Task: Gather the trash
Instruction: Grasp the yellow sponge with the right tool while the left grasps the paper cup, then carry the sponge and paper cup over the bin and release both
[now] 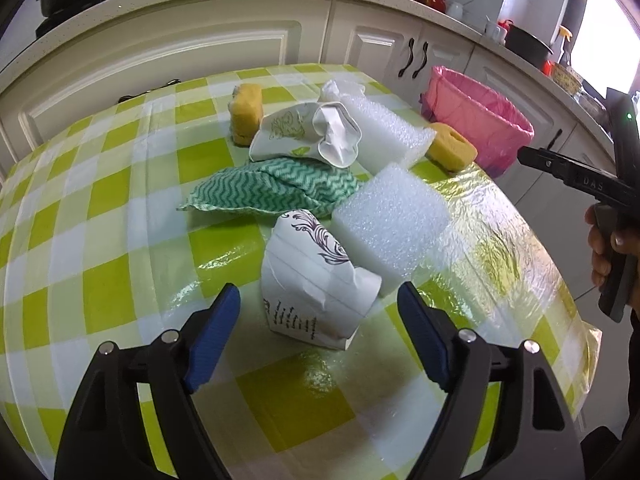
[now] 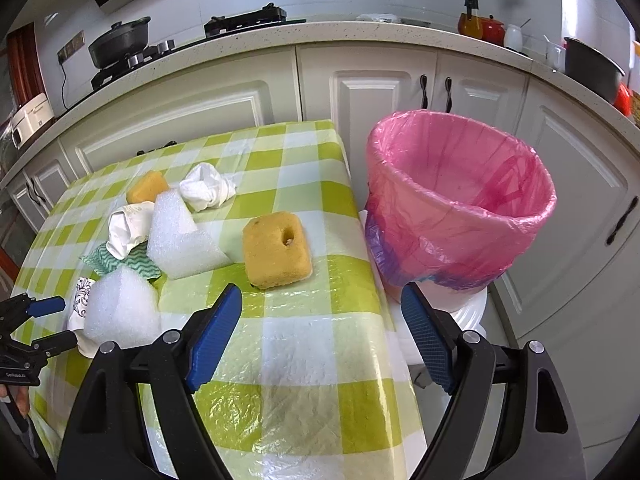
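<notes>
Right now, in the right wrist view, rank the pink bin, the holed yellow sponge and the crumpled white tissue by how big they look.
1. Pink bin, largest by far.
2. Holed yellow sponge.
3. Crumpled white tissue, smallest, though it lies farther from the camera, so its true size is unsure.

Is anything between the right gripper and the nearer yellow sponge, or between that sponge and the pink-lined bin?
Nothing visible. The right gripper, jaws open and empty, faces bare checked tablecloth up to the square yellow sponge with a hole. From there only tablecloth and the table edge separate it from the pink-lined bin.
</notes>
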{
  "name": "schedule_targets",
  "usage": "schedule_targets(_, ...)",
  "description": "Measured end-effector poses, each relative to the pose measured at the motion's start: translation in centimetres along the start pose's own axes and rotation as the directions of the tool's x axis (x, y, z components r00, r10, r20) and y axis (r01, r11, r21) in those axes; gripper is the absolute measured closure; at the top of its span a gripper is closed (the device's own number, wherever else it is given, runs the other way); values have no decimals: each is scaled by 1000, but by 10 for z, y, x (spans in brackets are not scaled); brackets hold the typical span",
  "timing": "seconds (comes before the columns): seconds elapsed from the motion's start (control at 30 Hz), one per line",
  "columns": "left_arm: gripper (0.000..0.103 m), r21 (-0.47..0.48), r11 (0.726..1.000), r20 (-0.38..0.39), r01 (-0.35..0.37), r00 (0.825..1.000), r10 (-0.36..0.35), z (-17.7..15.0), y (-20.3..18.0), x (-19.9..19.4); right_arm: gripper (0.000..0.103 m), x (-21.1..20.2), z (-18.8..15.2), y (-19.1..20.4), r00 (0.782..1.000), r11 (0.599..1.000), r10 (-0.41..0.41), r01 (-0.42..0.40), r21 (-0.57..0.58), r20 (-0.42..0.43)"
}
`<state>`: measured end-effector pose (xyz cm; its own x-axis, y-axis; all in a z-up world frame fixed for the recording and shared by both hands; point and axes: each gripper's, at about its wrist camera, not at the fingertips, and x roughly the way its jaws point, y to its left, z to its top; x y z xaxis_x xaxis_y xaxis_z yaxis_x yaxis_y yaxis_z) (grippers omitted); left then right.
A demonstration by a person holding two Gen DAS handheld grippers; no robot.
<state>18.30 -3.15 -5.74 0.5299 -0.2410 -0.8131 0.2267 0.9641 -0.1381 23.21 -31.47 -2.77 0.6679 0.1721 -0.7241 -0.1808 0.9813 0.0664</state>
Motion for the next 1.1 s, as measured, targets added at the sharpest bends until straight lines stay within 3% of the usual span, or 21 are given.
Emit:
schedule_targets(0.2,26,10,1000,-22,1,1000,0,3,4,15,26,19,4,11,1000,1000,6,-7,-29,-30)
schedule_targets(0.33,48,-1,1000,-31,14,999,-14,4,7,19,26,36,9,20,998,999,8,-11,-47,-56)
schedule_targets(0.67,48,-54,999,5,-2,1000,2,3,20,0,27,75,20,40,994,992,-20,7,-123,-103)
schedule_targets(0.87,48,-77,997,41,-31,999,35,6,28,-18,50,90,22,45,990,990,-30,10,-140,-136)
schedule_targets(1.1,48,-92,995,75,-50,996,57,14,30,-30,54,80,19,42,993,992,-4,-11,-125,-122)
